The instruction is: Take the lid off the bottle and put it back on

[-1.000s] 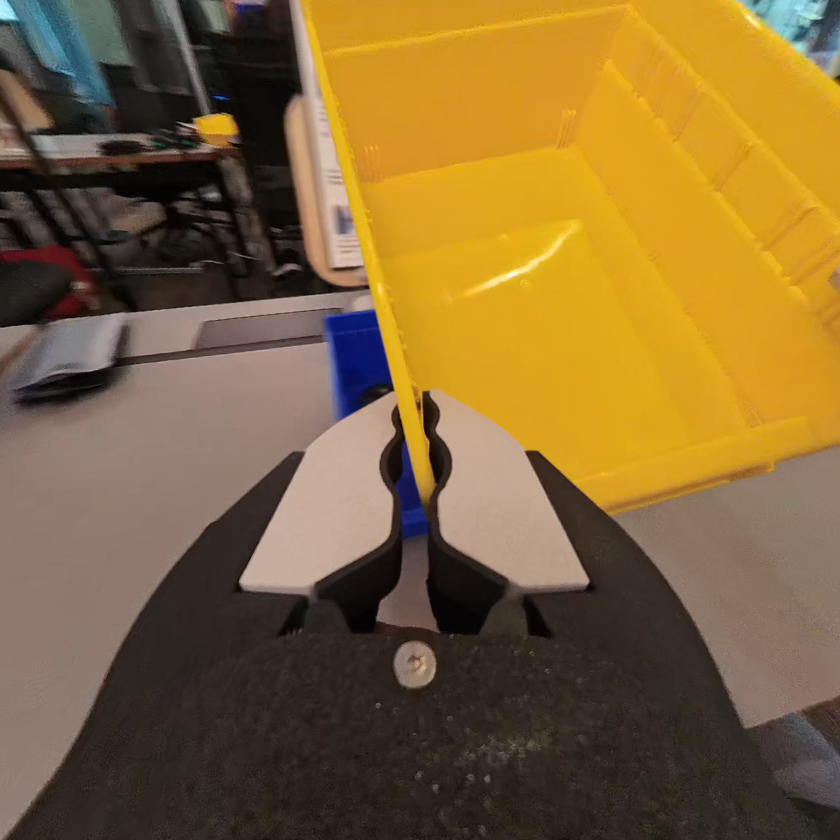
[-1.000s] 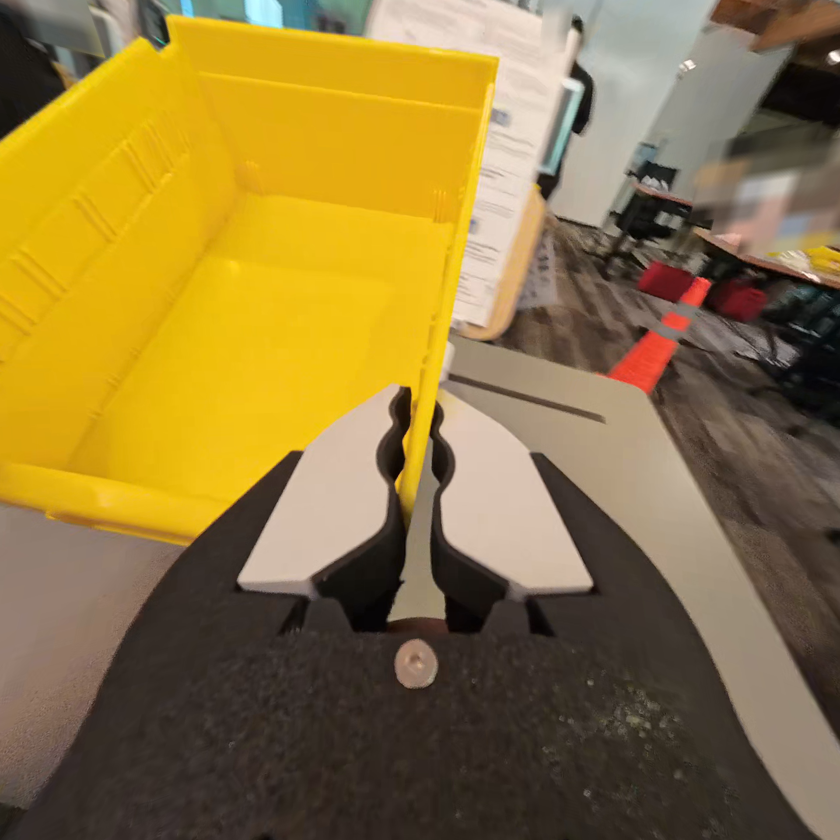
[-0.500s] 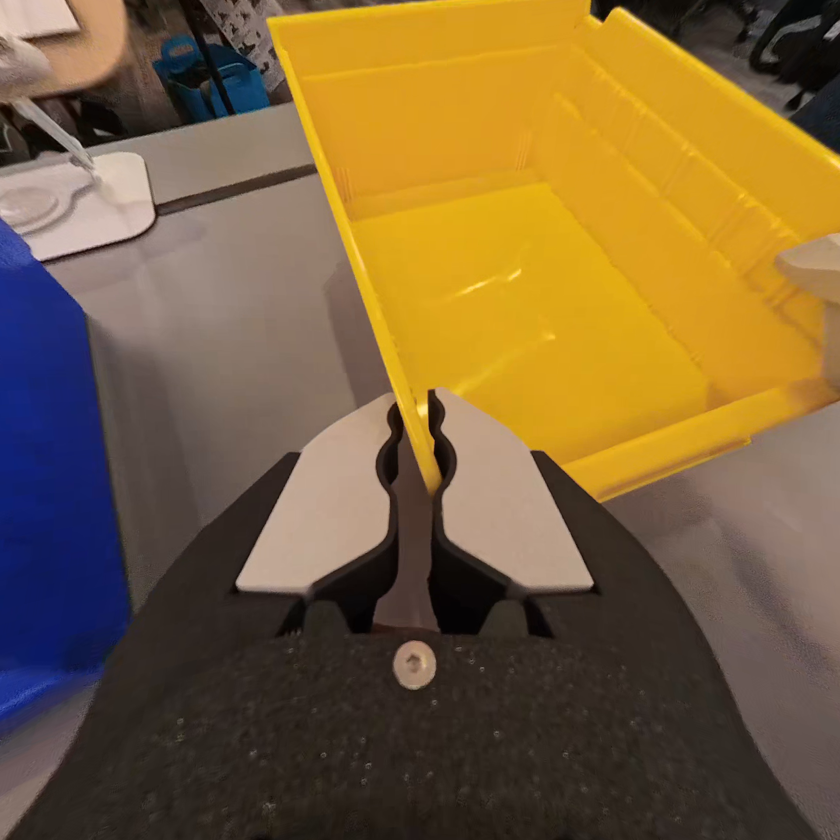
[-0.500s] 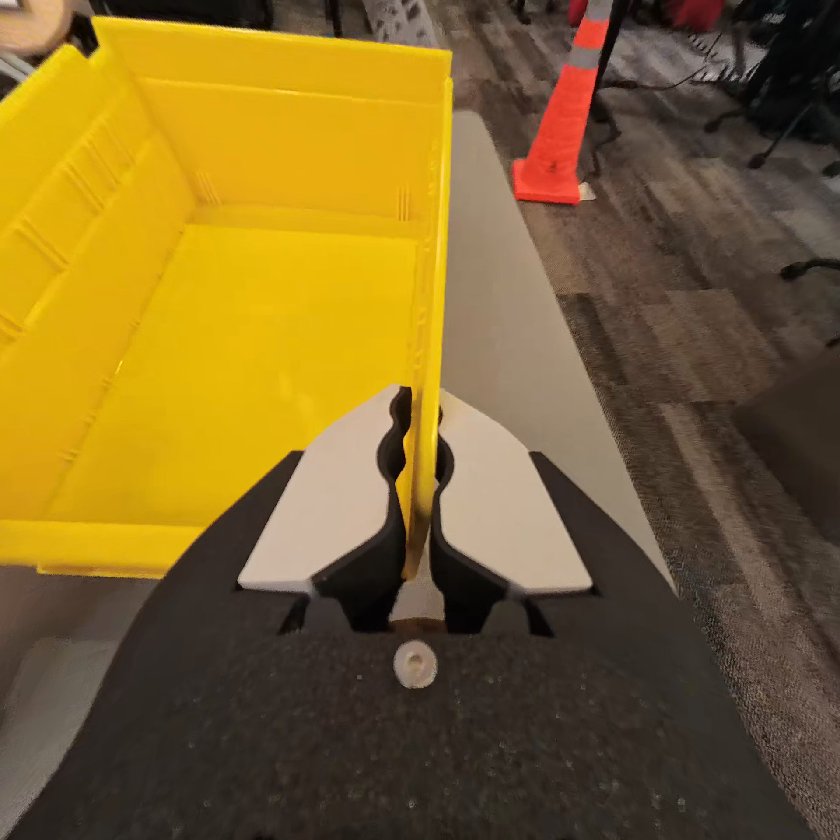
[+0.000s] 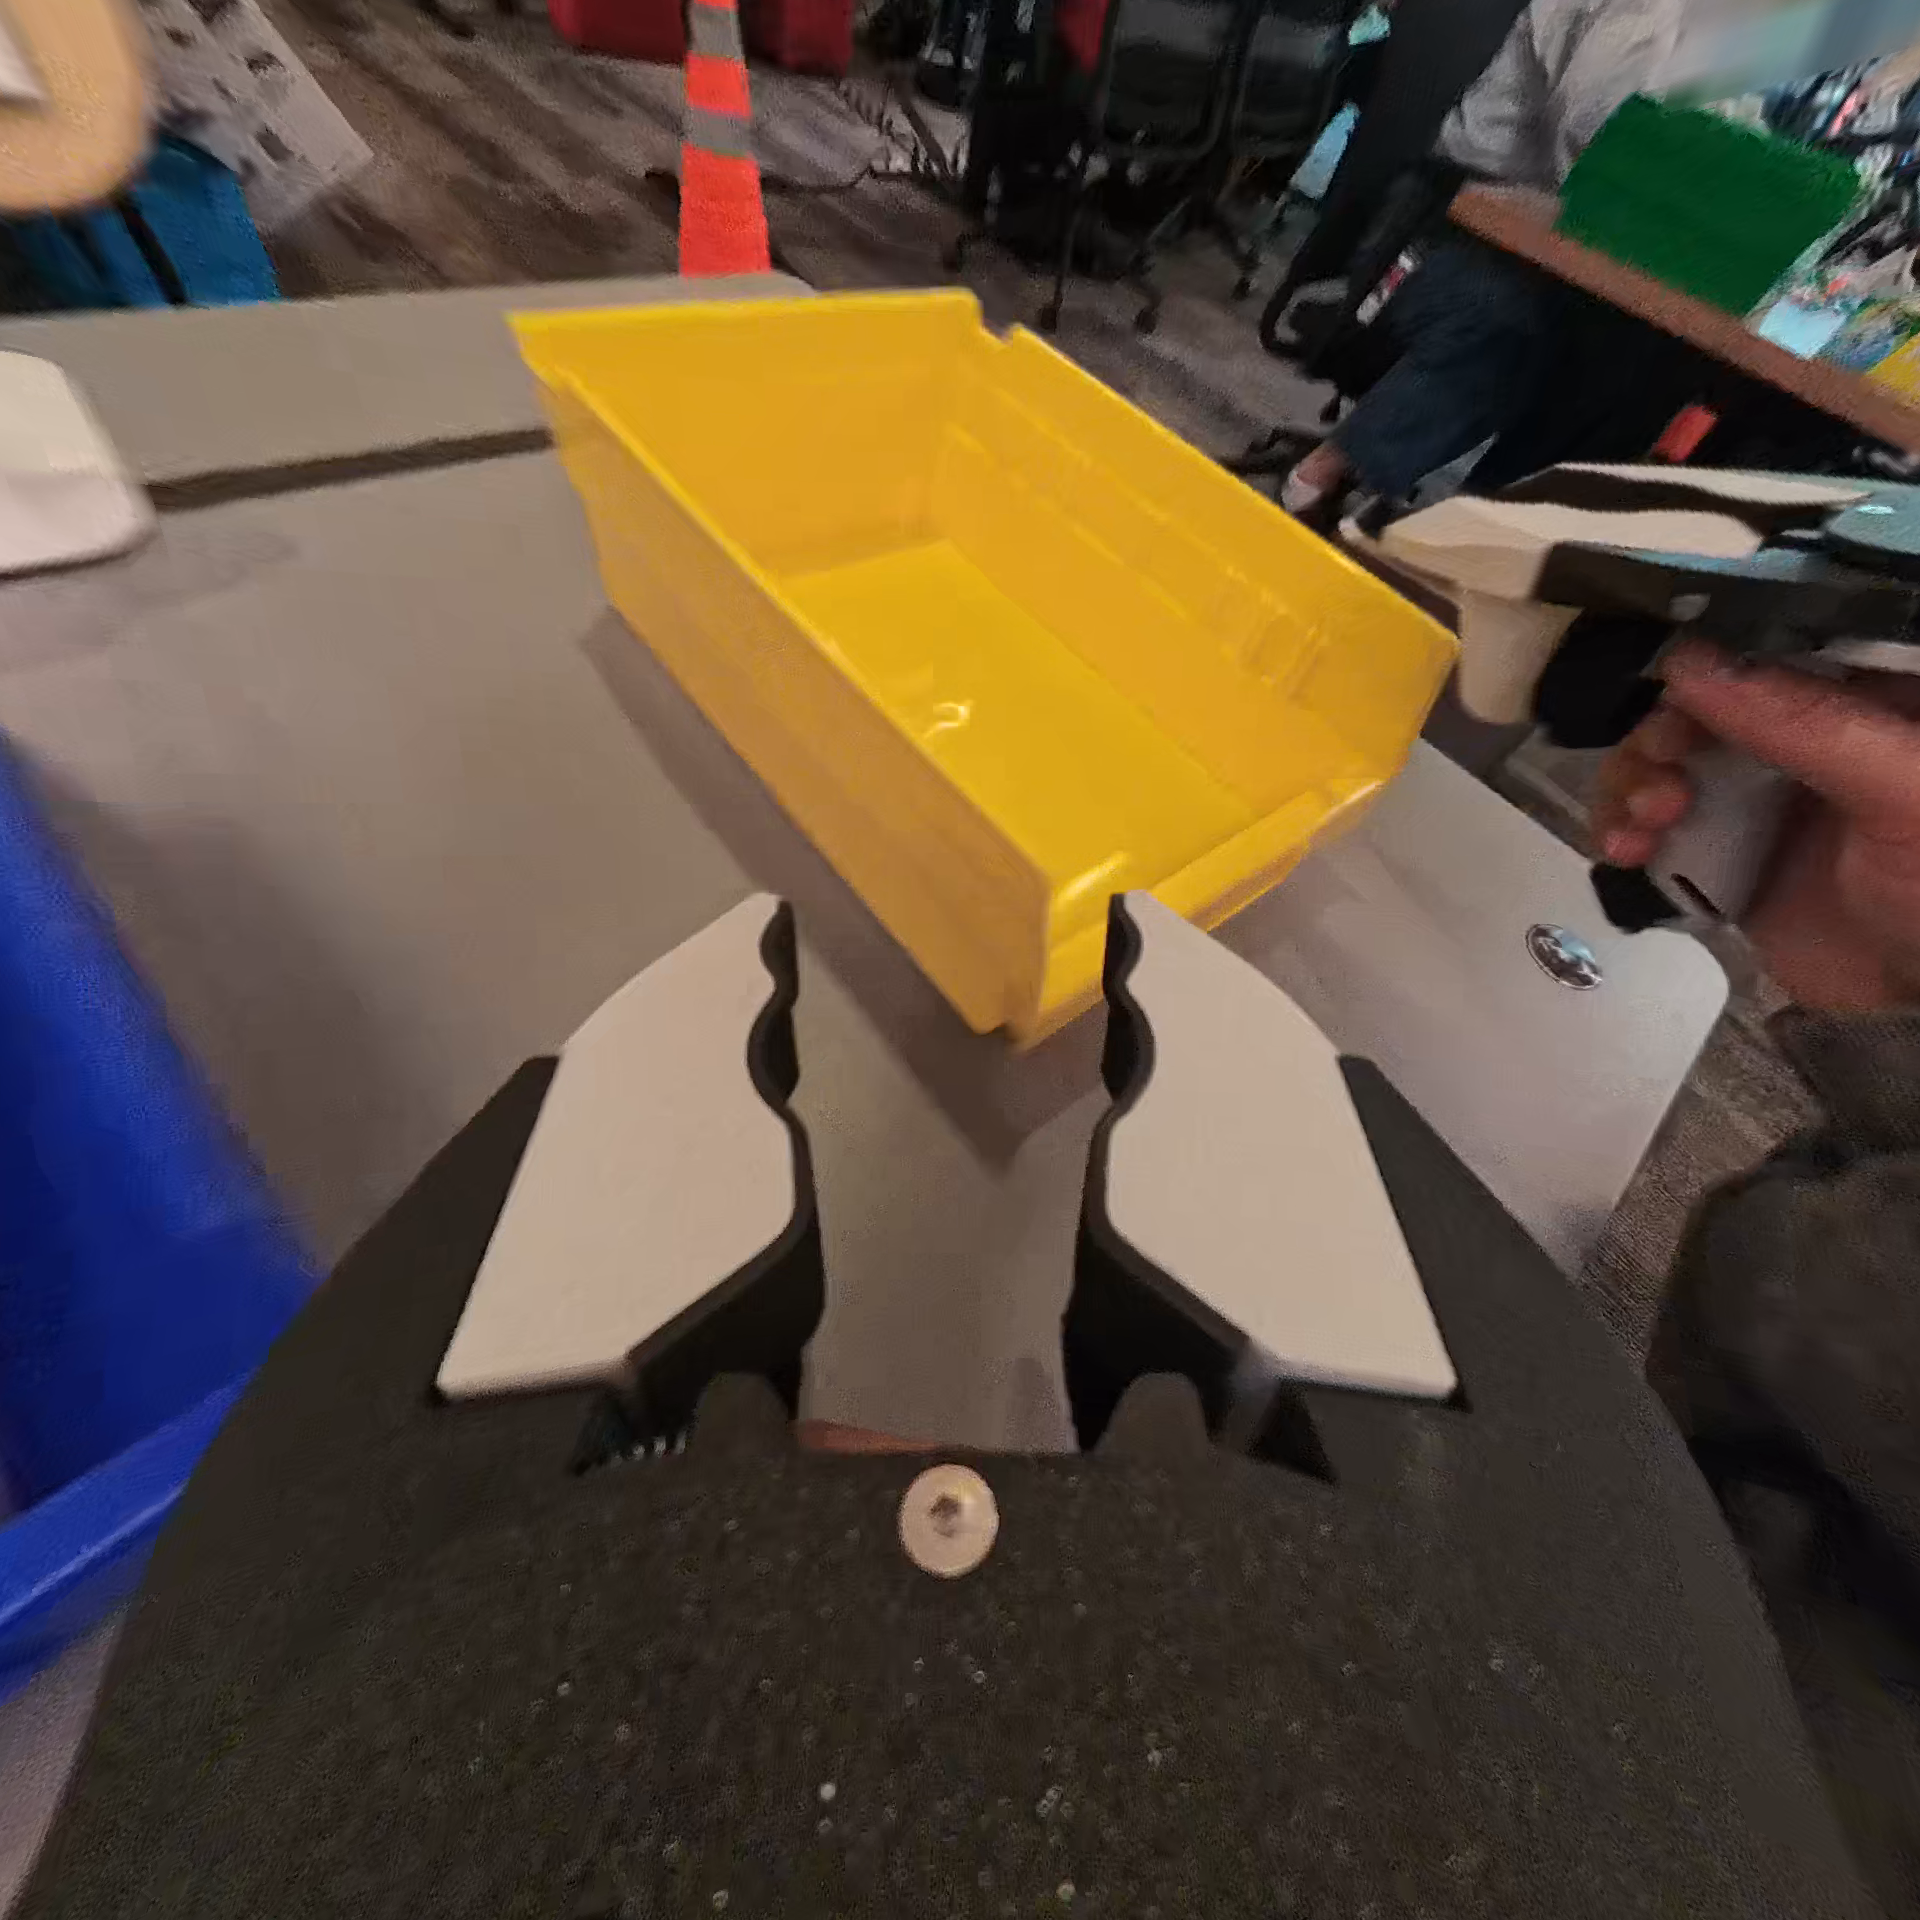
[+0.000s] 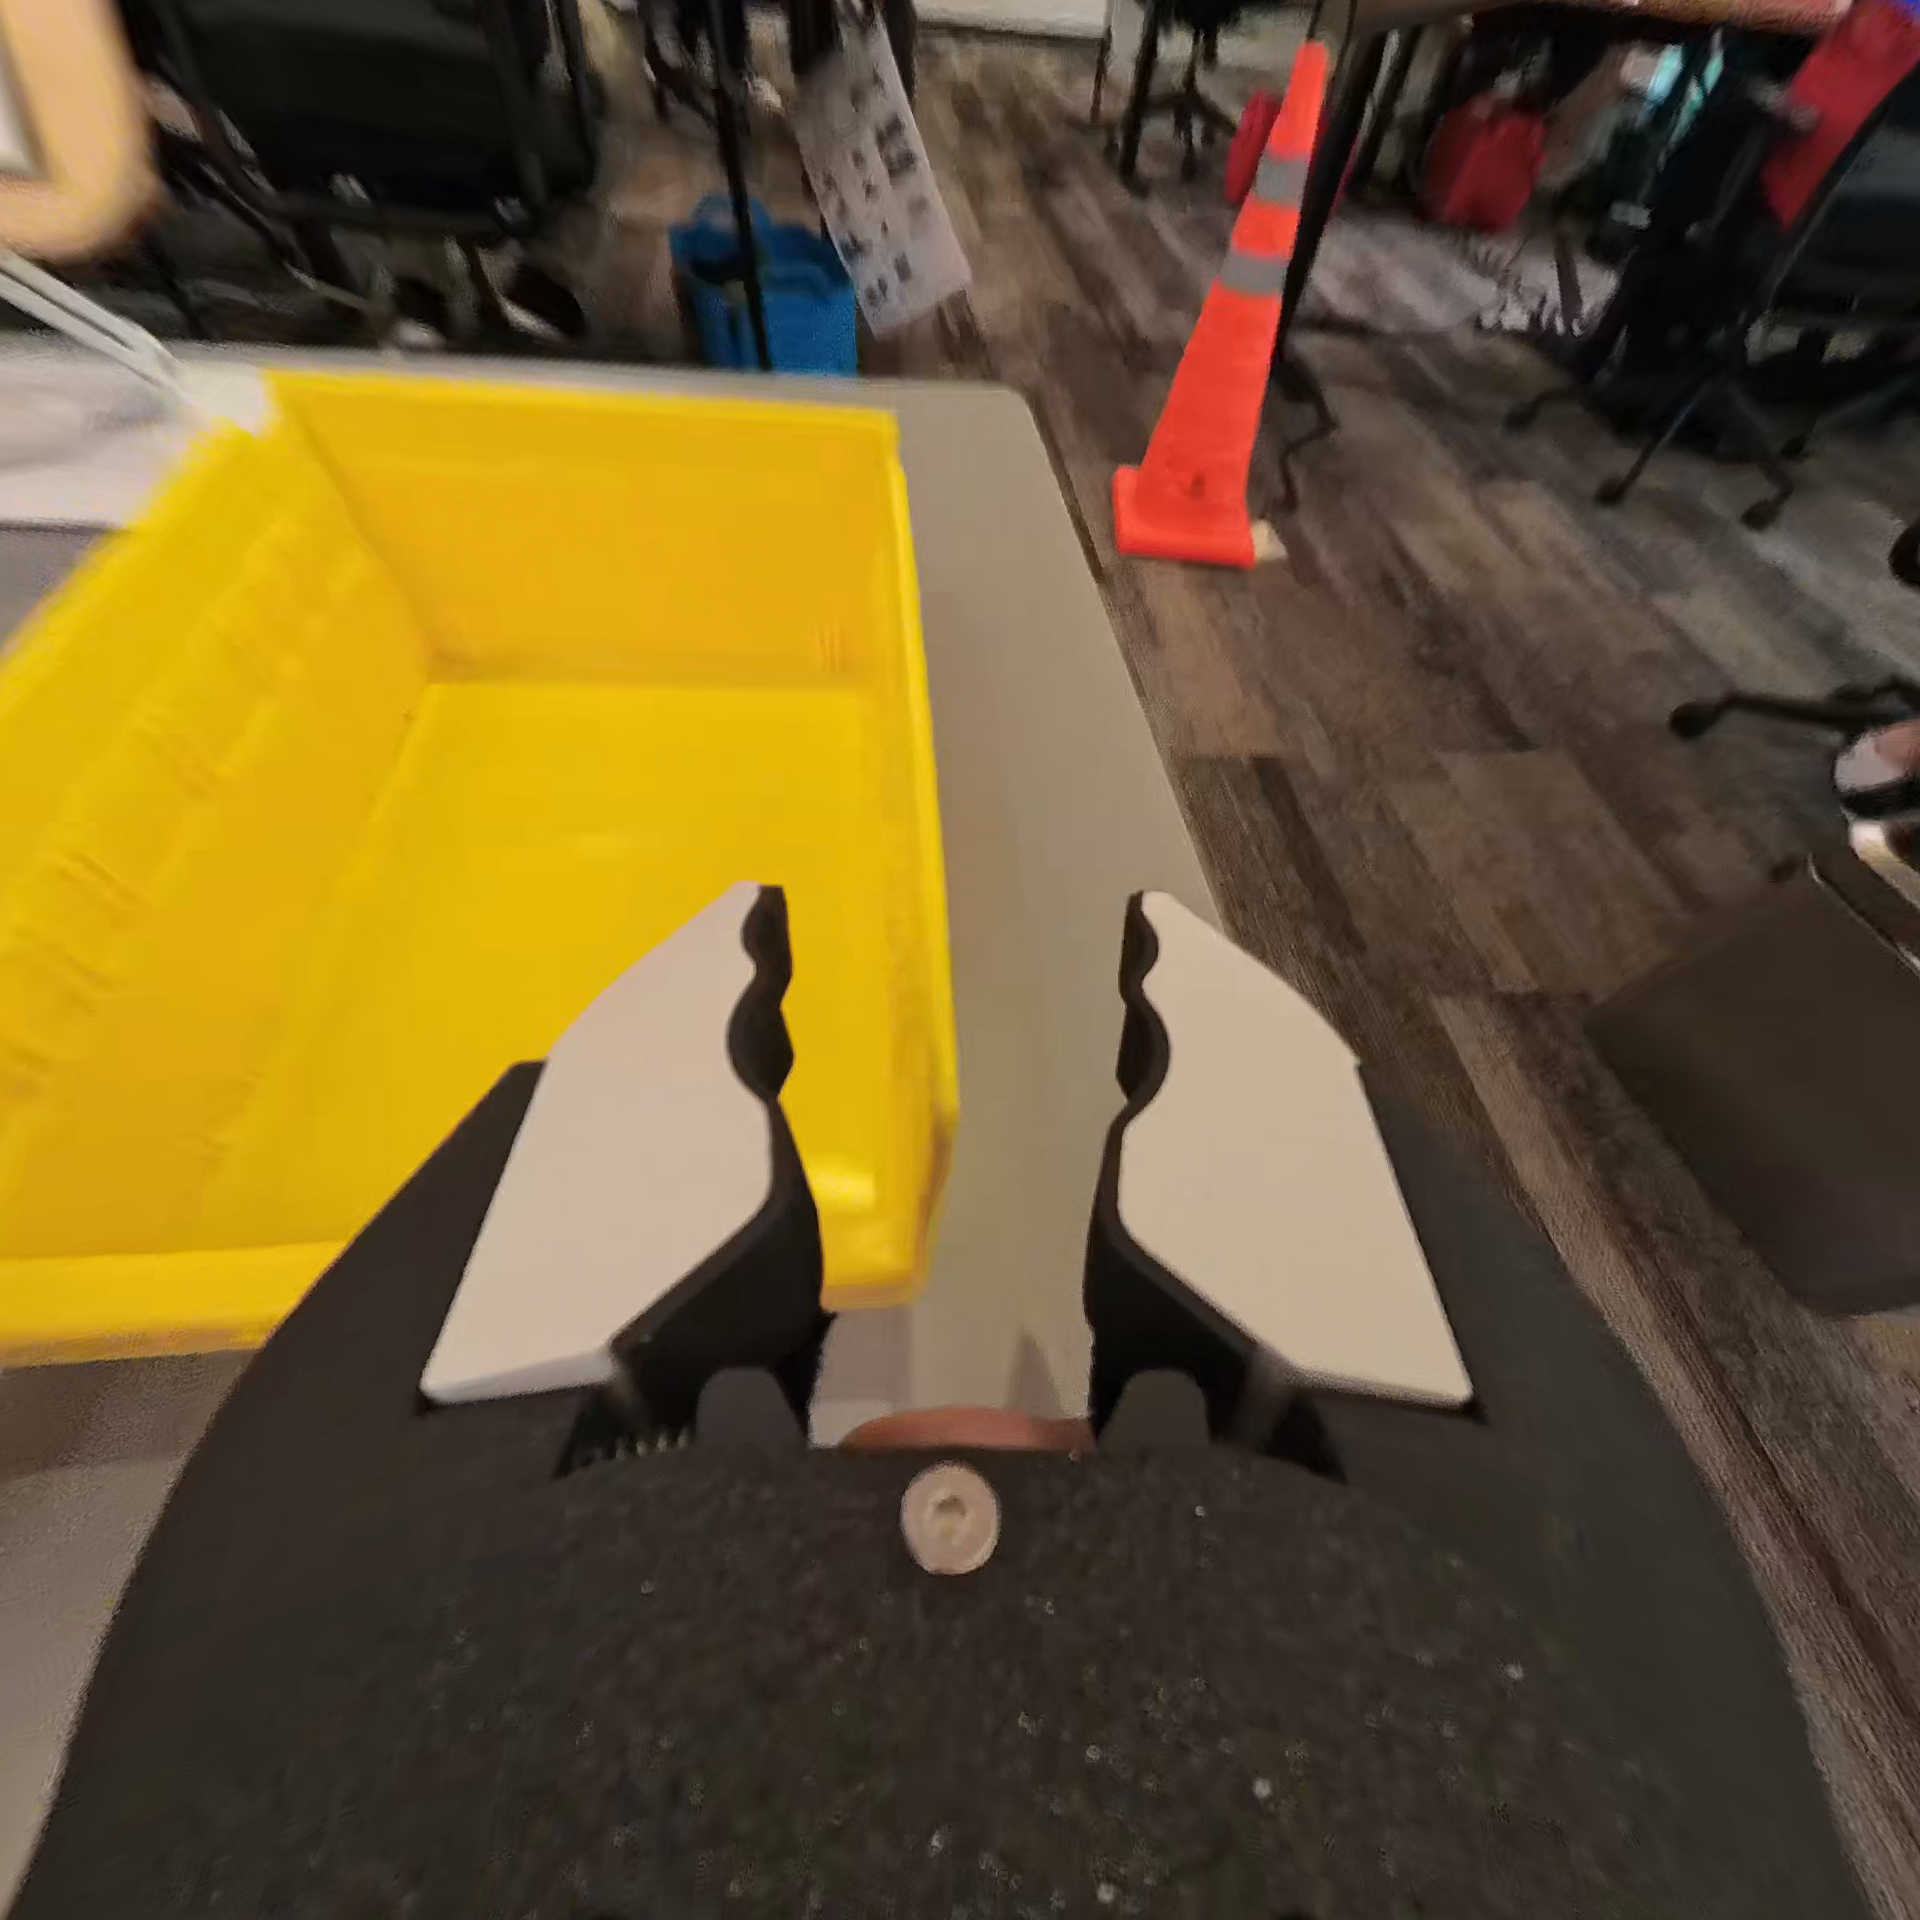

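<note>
No bottle or lid shows in either view. An empty yellow bin [image 5: 831, 748] sits on the grey table [image 5: 364, 727]. My left gripper [image 5: 948, 909] is open and empty, just short of the bin's near corner and not touching it. My right gripper [image 6: 953, 896] is open and empty above the bin's right wall [image 6: 914, 727], with a gap on both sides. In the left wrist view the right gripper [image 5: 1455, 561] shows at the right, held by a hand [image 5: 1818, 831] beside the bin's far right wall.
A blue bin [image 5: 104, 1143] stands close on the left. A white object [image 5: 52, 468] lies at the far left of the table. The table's right edge [image 6: 1143, 779] drops to the floor, where an orange cone [image 6: 1216, 384] stands. A person [image 5: 1455, 312] sits beyond.
Both grippers were shut on the yellow bin's side walls and carried it. Both have opened and drawn back, and the bin now rests on the table.
</note>
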Available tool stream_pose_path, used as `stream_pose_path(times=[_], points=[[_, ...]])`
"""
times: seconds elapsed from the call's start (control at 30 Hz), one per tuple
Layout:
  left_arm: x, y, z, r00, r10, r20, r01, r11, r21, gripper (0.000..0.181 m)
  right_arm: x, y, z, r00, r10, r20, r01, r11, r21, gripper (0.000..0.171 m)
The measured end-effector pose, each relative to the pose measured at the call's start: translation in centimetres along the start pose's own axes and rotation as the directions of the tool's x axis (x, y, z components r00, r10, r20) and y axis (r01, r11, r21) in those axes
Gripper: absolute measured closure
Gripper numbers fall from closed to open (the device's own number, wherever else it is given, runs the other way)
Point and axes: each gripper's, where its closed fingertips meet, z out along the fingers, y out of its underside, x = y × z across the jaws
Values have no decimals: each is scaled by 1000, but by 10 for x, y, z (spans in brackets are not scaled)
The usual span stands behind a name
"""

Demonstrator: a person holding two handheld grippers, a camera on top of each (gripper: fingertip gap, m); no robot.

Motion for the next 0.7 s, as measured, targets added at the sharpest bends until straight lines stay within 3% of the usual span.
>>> stream_pose_path(times=[0.1,0.2,0.27,0.37,0.5,0.53,0.57,0.6,0.7], points=[[-72,-13,-68,988,21,153,-31,997,65,125,-41,-39,-29,992,-5,128,-10,994,113,110],[-171,-6,-134,891,33,453,-69,996,63,123,-127,-58,-45,943,-41,331,0,993,122,111],[-220,12,-162,825,-2,565,-28,999,45,122,-203,-53,-53,874,-58,483,17,996,89,110],[-257,43,-172,788,-58,613,62,998,15,119,-314,-18,-57,769,-37,638,40,999,9,102],[-282,73,-161,773,-37,633,98,993,-62,126,-379,29,-26,825,16,564,51,993,-103,102],[-284,77,-153,797,-31,603,107,990,-92,143,-383,40,-12,858,26,513,57,988,-147,109],[-282,79,-145,837,-35,546,114,987,-111,176,-384,48,-2,888,38,459,57,980,-192,135],[-285,77,-144,839,-59,540,136,985,-104,177,-391,51,0,882,52,468,56,975,-213,158],[-297,60,-161,824,-39,565,101,992,-79,178,-404,40,-3,908,122,401,-26,971,-237,161]])
